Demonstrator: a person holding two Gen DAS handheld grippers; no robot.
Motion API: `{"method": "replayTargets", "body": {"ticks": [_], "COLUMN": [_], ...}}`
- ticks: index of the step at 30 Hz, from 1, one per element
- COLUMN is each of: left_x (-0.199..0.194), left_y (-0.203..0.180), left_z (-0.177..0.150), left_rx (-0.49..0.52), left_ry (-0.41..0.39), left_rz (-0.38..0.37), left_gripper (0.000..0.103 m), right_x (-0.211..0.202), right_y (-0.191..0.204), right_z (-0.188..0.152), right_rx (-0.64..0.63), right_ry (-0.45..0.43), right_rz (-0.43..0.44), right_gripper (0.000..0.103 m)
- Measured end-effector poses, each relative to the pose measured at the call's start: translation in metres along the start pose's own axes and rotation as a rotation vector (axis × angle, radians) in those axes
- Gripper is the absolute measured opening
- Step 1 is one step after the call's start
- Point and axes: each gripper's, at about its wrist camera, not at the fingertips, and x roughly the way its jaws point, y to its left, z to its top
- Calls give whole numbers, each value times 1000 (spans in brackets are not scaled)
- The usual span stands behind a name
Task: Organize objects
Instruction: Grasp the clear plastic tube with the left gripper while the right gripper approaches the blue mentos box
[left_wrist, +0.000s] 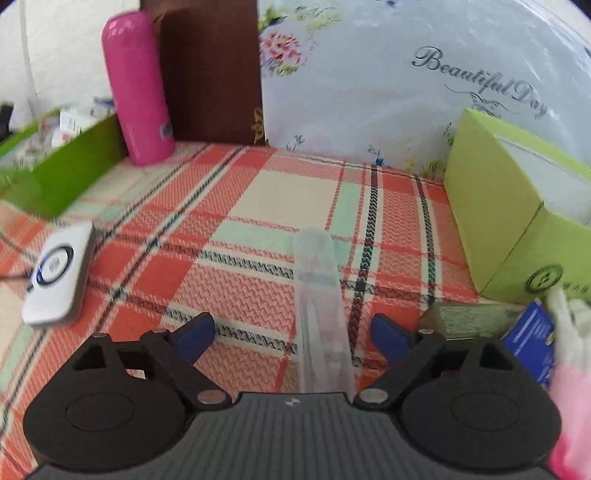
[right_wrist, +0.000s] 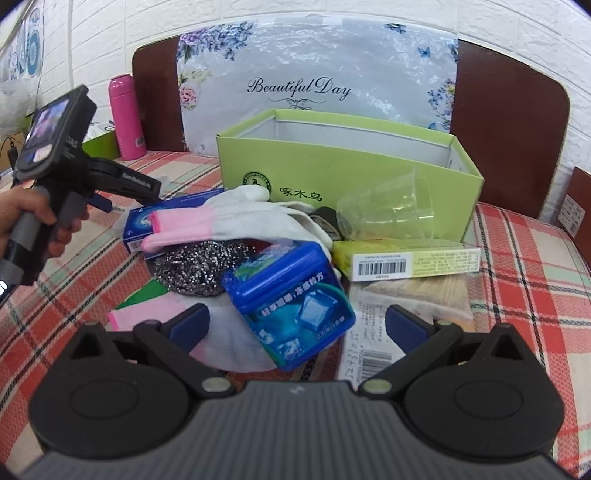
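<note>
The left hand-held gripper (left_wrist: 291, 334) hovers over a plaid cloth (left_wrist: 280, 199), its blue-padded jaws wide apart with a blurred, see-through tube-like object (left_wrist: 321, 314) between them; whether the pads touch it cannot be told. A person's hand (right_wrist: 27, 218) grips its handle at the left edge of the right wrist view. The right hand-held gripper (right_wrist: 297, 325) also has its jaws apart, on either side of a blue plastic box (right_wrist: 291, 295) without pressing on it. That box lies atop a heap near the middle of the cloth: a steel scourer (right_wrist: 192, 267), pink-and-white gloves (right_wrist: 229, 218), a blue carton (right_wrist: 147, 221), a yellow carton with a barcode (right_wrist: 413, 262), a clear plastic cup (right_wrist: 391, 210) lying on its side and a packet of sticks (right_wrist: 413, 291). Just behind the heap stands an open green box (right_wrist: 347, 162), empty as far as can be seen. Toward the far left corner, a pink flask (left_wrist: 136, 88) stands upright beside a second green box (left_wrist: 70, 162), with a white device (left_wrist: 59, 273) lying near the left edge.
</note>
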Motion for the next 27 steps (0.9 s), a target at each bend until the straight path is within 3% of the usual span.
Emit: {"method": "replayTargets", "body": {"ticks": [3, 6, 8, 10, 12, 16, 17, 18, 21, 27], "left_x": [-3, -7, -12, -17, -19, -19, -20, -22, -29, -61], "left_y": [1, 2, -2, -7, -10, -7, -6, -4, 1, -8], "left_z": [-8, -9, -8, -10, -13, -18, -19, -19, -21, -32], "left_rx": [10, 25, 47, 73, 71, 32, 34, 25, -26, -31], "left_ry": [-33, -9, -2, -12, -24, -51, -52, -50, -25, -38], "left_rz": [-8, -31, -55, -86, -85, -92, -96, -105, -157, -230], "left_gripper": [96, 94, 70, 51, 49, 47, 31, 28, 28, 28], "right_x": [6, 11, 13, 14, 16, 9, 5, 2, -8, -29], "right_y": [-4, -5, -4, -1, 0, 1, 1, -1, -5, -15], "right_z": [3, 6, 8, 8, 8, 2, 0, -1, -5, -5], "right_rx": [0, -2, -25, -48, -48, -41, -28, -15, 27, 91], "right_ry": [-1, -10, -22, -34, -23, -27, -31, -31, -42, -71], "right_rz": [28, 42, 36, 28, 53, 54, 62, 67, 84, 129], "right_gripper": [103, 103, 103, 86, 73, 66, 65, 64, 63, 61]}}
